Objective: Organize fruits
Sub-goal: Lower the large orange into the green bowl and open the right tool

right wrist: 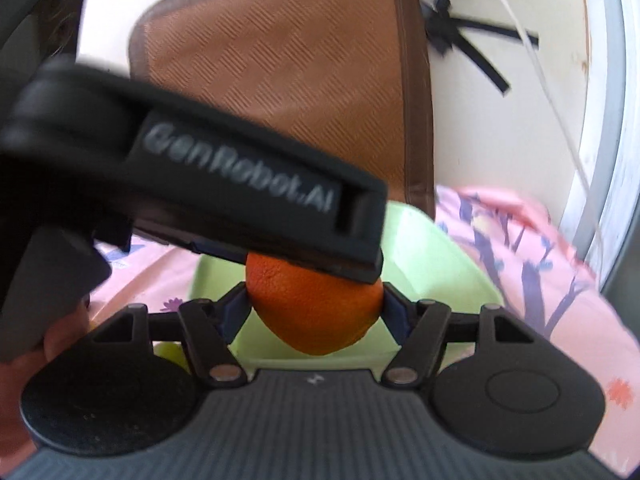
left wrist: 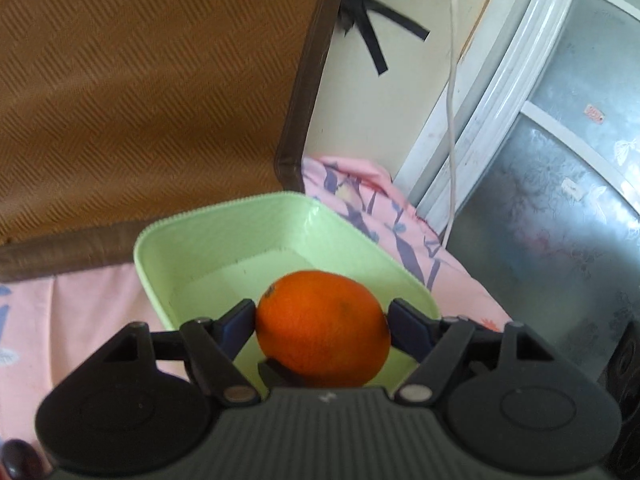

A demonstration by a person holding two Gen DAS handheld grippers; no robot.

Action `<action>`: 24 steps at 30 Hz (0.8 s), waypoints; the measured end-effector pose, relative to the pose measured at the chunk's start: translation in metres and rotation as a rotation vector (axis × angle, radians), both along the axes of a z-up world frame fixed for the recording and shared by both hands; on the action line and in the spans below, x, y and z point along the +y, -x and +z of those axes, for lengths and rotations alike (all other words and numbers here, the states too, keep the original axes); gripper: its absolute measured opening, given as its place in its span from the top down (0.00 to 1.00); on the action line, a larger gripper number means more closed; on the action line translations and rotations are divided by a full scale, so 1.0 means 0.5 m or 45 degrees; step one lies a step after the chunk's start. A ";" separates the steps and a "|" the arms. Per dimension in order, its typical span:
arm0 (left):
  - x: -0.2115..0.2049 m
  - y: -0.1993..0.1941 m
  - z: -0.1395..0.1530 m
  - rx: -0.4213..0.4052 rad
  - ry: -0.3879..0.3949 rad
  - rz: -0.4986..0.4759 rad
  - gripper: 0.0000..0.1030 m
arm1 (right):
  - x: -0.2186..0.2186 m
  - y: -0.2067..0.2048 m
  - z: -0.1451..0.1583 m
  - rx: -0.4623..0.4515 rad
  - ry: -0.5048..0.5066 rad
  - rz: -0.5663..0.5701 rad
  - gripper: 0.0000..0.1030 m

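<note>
My left gripper [left wrist: 322, 320] is shut on an orange [left wrist: 322, 326] and holds it over the near part of a light green tray [left wrist: 224, 240] that lies on a pink floral cloth. My right gripper [right wrist: 314, 308] is shut on a second orange [right wrist: 314, 312] above the same green tray [right wrist: 432, 256]. The left gripper's black body [right wrist: 224, 184] crosses the right wrist view just above that orange and hides its top. The tray's floor shows no other fruit in the left wrist view.
A brown woven cushion [left wrist: 140, 88] leans behind the tray. The pink floral cloth [left wrist: 88, 312] covers the surface. A white frame with patterned glass [left wrist: 560, 200] and a white cable [left wrist: 454, 100] stand at the right. A yellow-green object [right wrist: 170, 354] peeks at the right gripper's lower left.
</note>
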State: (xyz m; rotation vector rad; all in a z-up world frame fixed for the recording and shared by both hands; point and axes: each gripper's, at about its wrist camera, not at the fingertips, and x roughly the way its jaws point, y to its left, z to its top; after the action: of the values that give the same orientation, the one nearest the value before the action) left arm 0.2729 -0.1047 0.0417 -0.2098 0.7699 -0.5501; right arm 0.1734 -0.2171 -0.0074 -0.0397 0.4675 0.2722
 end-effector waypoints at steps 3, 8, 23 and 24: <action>-0.002 0.004 -0.002 0.003 -0.003 0.014 0.25 | -0.007 -0.004 0.003 -0.028 0.001 -0.014 0.30; 0.076 0.082 0.072 -0.143 0.070 0.108 0.24 | -0.046 -0.010 0.003 -0.052 -0.123 -0.037 0.30; 0.319 0.452 0.009 -0.232 -0.165 0.596 0.20 | -0.063 0.108 0.061 -0.162 -0.398 -0.008 0.32; 0.316 0.462 -0.002 -0.227 -0.189 0.590 0.20 | -0.056 0.128 0.057 -0.133 -0.405 0.023 0.33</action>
State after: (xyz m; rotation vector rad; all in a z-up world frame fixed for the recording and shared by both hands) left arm 0.0420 0.0535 0.0409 -0.1911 0.5605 -0.0703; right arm 0.1092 -0.2453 0.0211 0.2512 0.3163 0.3580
